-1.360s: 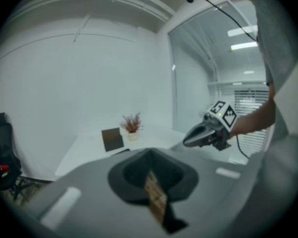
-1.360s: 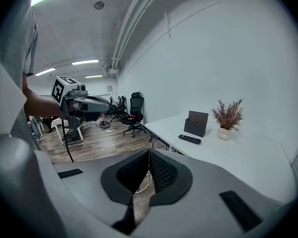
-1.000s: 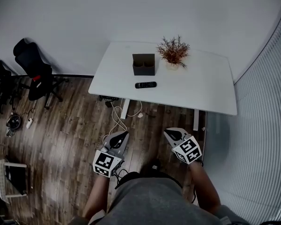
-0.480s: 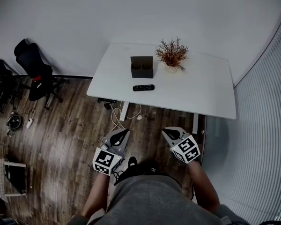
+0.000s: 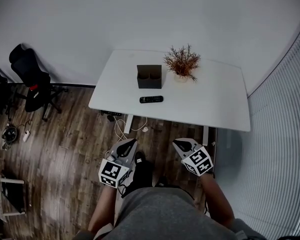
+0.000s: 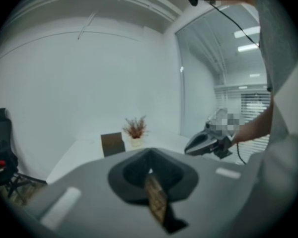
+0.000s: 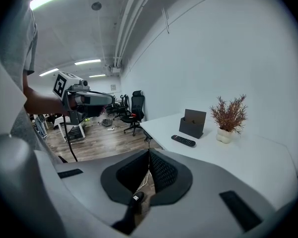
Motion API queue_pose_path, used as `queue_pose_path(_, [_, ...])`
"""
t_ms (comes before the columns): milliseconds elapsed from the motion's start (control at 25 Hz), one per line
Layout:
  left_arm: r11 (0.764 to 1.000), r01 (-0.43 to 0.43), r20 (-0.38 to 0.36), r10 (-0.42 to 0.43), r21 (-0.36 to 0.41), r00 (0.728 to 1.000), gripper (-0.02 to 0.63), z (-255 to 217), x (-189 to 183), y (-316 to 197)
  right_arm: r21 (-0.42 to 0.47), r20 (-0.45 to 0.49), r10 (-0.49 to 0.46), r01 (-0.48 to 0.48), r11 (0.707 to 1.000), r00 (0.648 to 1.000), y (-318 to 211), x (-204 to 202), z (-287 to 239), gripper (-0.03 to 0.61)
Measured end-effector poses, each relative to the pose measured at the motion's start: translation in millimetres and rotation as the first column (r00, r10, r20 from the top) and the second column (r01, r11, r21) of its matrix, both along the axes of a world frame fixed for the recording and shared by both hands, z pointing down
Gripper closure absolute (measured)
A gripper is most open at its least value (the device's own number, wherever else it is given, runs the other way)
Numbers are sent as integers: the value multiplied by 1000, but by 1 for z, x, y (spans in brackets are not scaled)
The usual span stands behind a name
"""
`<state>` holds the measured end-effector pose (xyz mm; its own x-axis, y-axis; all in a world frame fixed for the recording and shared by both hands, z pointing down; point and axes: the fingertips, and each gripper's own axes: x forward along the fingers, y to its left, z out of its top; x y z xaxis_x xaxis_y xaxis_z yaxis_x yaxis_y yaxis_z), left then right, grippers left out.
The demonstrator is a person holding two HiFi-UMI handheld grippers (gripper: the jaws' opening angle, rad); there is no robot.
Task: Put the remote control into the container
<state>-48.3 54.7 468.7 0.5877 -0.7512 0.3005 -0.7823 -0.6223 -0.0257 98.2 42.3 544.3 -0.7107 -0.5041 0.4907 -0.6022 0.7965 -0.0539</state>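
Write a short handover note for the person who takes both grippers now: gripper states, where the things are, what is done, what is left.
Left gripper: shut, empty, over the floor, short of the table.
Right gripper: shut, empty, beside the left one, also short of the table.
Remote control: flat on the table, just in front of the container, not touching it.
Potted plant: right of the container in the head view.
Done: nothing yet; the remote is untouched.
Left: step to the table, open a gripper, grasp the remote, put it into the container.
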Motion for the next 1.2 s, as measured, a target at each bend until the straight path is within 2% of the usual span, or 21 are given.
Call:
queue_pose_path(160, [1000, -13, -25, 13, 8, 1000, 614, -1, -13, -28, -12, -22, 12, -12, 1000, 1000, -22, -12, 3, 560])
queue_pose_path(400, [1000, -23, -38, 22, -19, 999, 614, 12, -46, -82, -34, -50, 26, -28, 999, 998, -71, -38, 7, 560])
queue_pose_path(680, [996, -73, -43, 70, -58, 997, 614, 27, -81, -151, -63, -86, 58, -64, 996, 995, -119, -77, 15, 561])
queue_pose_path(840, [988, -139, -54, 135, -69, 989, 614, 31, -84, -182, -79, -111, 97, -106, 991, 989, -139, -89, 20, 560])
queue_pose_path(1200, [951, -295, -41, 292, -94, 955, 614, 45, -70, -221, -117, -145, 168, -185, 976, 975, -166, -102, 34, 560])
